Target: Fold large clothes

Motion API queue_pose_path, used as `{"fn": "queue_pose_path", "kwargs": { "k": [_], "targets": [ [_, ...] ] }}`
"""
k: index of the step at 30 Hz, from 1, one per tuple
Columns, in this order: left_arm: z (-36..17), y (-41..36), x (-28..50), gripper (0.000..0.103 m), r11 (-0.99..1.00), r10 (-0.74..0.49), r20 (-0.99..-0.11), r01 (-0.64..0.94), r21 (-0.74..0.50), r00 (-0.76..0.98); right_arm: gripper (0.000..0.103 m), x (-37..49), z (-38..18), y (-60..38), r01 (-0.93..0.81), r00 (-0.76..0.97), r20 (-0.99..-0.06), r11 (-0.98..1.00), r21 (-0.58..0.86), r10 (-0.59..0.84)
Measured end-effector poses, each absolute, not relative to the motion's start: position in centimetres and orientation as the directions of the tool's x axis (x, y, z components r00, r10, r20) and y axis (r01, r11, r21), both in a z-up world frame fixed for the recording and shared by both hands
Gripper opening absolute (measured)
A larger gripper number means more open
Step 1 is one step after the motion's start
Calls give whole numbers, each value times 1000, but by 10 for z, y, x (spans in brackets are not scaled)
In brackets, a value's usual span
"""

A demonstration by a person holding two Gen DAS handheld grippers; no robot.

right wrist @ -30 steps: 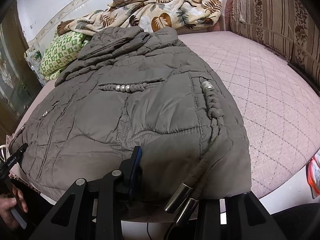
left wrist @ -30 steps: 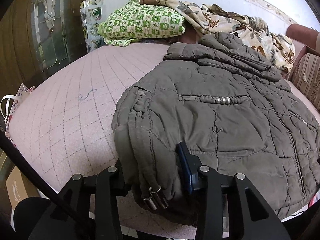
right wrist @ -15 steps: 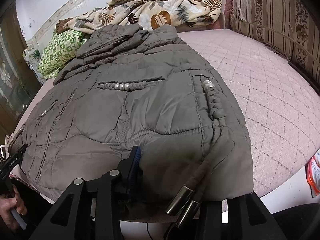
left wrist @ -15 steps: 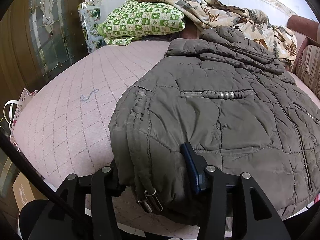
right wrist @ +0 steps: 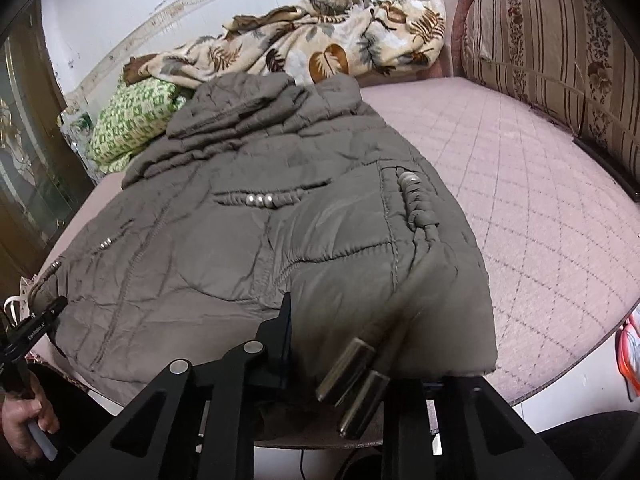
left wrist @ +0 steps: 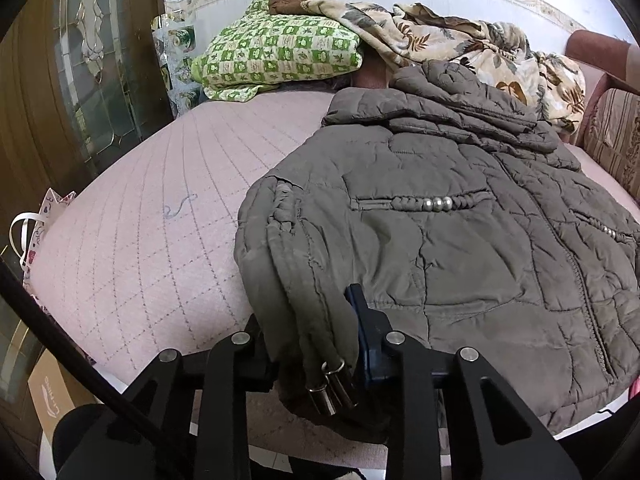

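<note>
Our left gripper (left wrist: pixel 312 336) is closing, the jacket (left wrist: pixel 460 240) hem bunched between its jaws. Our right gripper (right wrist: pixel 352 344) closes likewise on the hem's other corner, metal cord ends (right wrist: pixel 352 376) lying between its jaws.

The coat (left wrist: pixel 460 248) runs off the left wrist view at 3 o'clock, so its far side is cut. Its hem corner buries the left gripper (left wrist: pixel 316 344) between the closing jaws; the inner pad faces are hidden by fabric. In the right wrist view the right gripper (right wrist: pixel 352 360) has its right finger wholly covered by the hem, its jaws closing too. The hand (right wrist: pixel 24 424) at 8 o'clock is clipped by the edge. A shoe (right wrist: pixel 630 356) at 4 o'clock is half cut. The blanket (left wrist: pixel 440 40) hides part of the pillow (left wrist: pixel 280 56) at 12 o'clock.
</note>
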State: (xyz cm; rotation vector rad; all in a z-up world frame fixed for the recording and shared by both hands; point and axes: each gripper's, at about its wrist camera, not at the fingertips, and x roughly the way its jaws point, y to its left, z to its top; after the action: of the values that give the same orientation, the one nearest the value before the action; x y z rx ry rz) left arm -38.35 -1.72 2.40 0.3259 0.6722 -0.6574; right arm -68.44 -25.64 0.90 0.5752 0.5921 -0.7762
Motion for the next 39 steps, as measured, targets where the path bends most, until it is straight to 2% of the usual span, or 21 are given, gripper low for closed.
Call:
{"fn": "queue_pose_path", "kwargs": {
  "k": [11, 39],
  "targets": [
    [40, -17, -389, 27, 755, -448, -652, 649, 90, 611, 21, -687, 34, -250, 760, 600, -619, 604, 241, -507],
    [70, 2, -381, 27, 753, -483, -633, 656, 52, 605, 18, -697, 63, -250, 741, 632, -573, 623, 250, -522]
  ]
}}
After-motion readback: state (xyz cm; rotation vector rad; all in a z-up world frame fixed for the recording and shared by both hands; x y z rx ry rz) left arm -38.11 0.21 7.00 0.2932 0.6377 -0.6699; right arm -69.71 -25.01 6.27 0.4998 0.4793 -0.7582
